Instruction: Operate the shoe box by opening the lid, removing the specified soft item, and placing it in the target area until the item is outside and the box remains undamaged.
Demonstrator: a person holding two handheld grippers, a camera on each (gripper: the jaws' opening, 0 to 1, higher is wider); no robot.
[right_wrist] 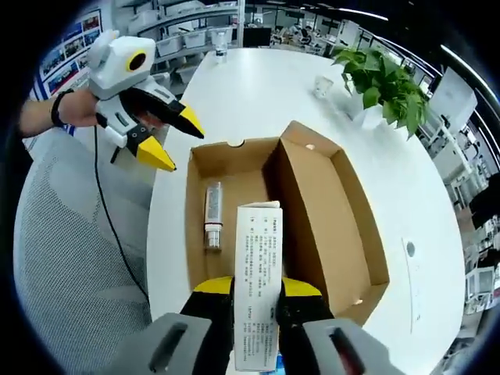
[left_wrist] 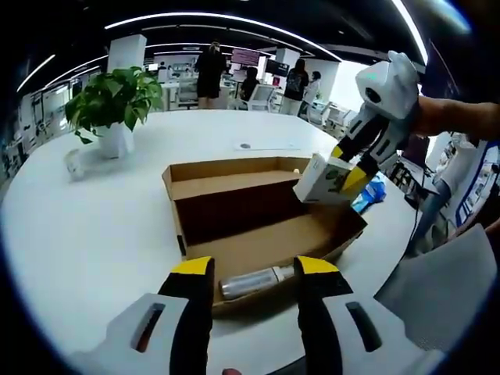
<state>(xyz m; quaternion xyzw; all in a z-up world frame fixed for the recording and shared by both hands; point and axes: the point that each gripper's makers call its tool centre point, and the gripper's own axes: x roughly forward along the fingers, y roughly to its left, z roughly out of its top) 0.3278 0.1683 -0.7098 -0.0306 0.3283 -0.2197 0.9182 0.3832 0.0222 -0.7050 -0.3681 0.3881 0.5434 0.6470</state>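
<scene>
White and broad, the round table (left_wrist: 94,234) ran out bare on every side of the open shoe box (left_wrist: 258,226), with its curved rim free from about seven o'clock round to five in the left gripper view and a grey chair (right_wrist: 70,258) drawn up at eight o'clock in the right gripper view. A potted plant (left_wrist: 113,105) stood well apart from the box at ten o'clock in the left gripper view, a small white cup (left_wrist: 74,164) just beside it, and several people stood among desks far off at twelve. The box lay with its lid (right_wrist: 328,211) folded flat beside the tray, hinged along the raised middle wall, so both halves sat open to the ceiling. A silver bottle (right_wrist: 212,215) lay on its side on the tray floor, near the near wall as the left gripper view showed it. The left gripper (left_wrist: 254,269) hung just outside that near wall with its yellow-tipped jaws spread and nothing between them. The right gripper (right_wrist: 256,289) pinched a small white printed carton (right_wrist: 258,273) between its jaws, held up above the box's far right corner and clear of the cardboard walls, at two o'clock in the left gripper view. Open table lay beyond that corner.
</scene>
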